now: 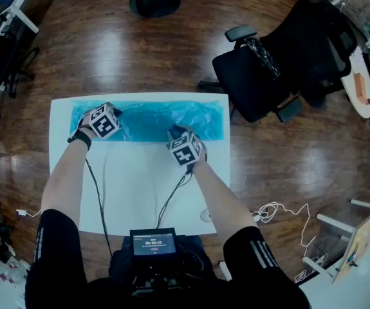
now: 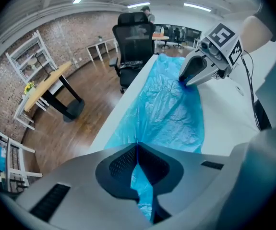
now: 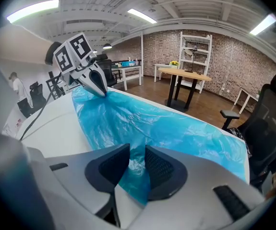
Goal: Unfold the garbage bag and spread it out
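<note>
**Head view.** The garbage bag (image 1: pixel 152 122) lies as a long blue strip along the 12 o'clock edge of the white table (image 1: pixel 139 198). It is opened lengthwise but narrow and wrinkled (judged partly done: widening it toward 6 o'clock is left). The left gripper (image 1: pixel 115 114) sits near the strip's 9 o'clock end, and the right gripper (image 1: pixel 174 133) on its near edge at mid-length. An office chair (image 1: pixel 281 63) stands off the table at 2 o'clock, clear of the work. Only the gripper cables (image 1: pixel 98 192) cross the tabletop toward 6 o'clock.

**Left gripper view.** The jaws are closed together, with a thin fold of bag film pinched between them.

**Right gripper view.** The jaws stand part open. Crumpled film fills the gap, and the pads are not seen pressing it.
</note>
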### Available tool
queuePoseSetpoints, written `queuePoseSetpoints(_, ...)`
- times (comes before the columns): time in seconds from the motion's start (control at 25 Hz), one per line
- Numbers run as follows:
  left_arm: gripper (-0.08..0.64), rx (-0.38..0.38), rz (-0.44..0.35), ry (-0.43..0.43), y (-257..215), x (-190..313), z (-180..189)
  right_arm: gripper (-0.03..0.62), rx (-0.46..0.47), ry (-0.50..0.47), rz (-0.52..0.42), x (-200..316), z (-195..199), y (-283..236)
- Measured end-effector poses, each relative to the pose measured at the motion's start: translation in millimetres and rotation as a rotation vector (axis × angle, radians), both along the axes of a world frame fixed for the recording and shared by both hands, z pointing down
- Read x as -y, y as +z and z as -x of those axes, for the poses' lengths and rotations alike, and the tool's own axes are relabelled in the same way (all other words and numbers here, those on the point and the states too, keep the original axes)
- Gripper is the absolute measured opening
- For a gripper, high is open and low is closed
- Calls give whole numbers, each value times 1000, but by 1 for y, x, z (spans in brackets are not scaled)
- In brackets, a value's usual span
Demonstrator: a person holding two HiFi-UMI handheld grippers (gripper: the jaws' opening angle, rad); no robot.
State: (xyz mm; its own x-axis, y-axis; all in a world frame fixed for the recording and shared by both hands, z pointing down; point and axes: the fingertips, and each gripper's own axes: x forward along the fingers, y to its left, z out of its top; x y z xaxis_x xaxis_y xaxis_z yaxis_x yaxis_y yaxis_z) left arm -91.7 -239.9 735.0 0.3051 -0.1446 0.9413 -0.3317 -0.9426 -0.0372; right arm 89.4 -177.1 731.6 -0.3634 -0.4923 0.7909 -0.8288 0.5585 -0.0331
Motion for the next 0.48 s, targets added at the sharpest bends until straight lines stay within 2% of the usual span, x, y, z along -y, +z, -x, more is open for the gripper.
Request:
queuePoseSetpoints(0.28, 11, -29, -74, 24, -26, -8, -5, 144, -12, -33, 30, 1, -3, 1)
queuePoseSetpoints(0.48, 9, -44, -130, 55, -38, -14, -5, 143, -65, -77, -39, 8, -10, -16)
